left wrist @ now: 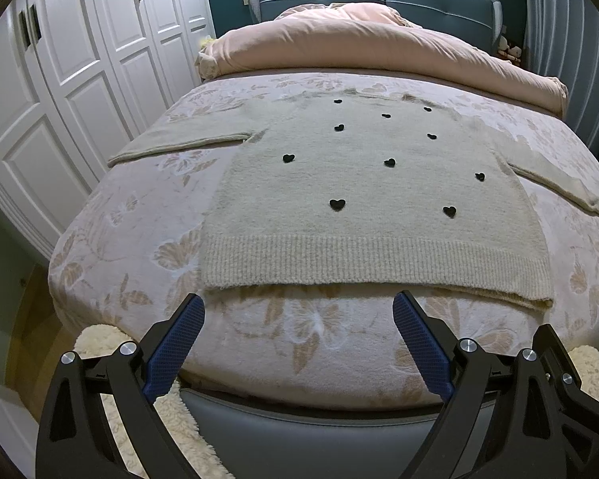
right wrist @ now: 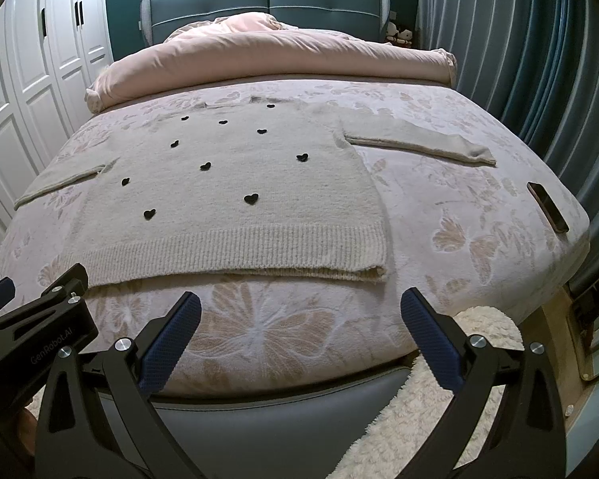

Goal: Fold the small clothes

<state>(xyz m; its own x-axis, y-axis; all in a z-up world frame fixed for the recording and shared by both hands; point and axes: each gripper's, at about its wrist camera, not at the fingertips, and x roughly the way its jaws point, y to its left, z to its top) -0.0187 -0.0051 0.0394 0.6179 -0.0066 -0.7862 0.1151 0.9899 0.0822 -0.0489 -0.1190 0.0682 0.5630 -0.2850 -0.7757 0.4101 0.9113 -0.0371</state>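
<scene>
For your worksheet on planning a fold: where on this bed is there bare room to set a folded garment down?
Free patches: the strip of bedspread between the sweater hem and the foot edge, and the stretch right of the sweater, between its right sleeve and the phone. Crowded: the middle, under the sweater, and the head end, under the pink duvet.

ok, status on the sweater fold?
Left gripper and right gripper open, empty, short of the bed. Sweater flat, sleeves out, unfolded. Phone at right edge, clear.

Small figures [left wrist: 509,50] by headboard too small to tell, wardrobe [right wrist: 28,60] red stickers cut off
</scene>
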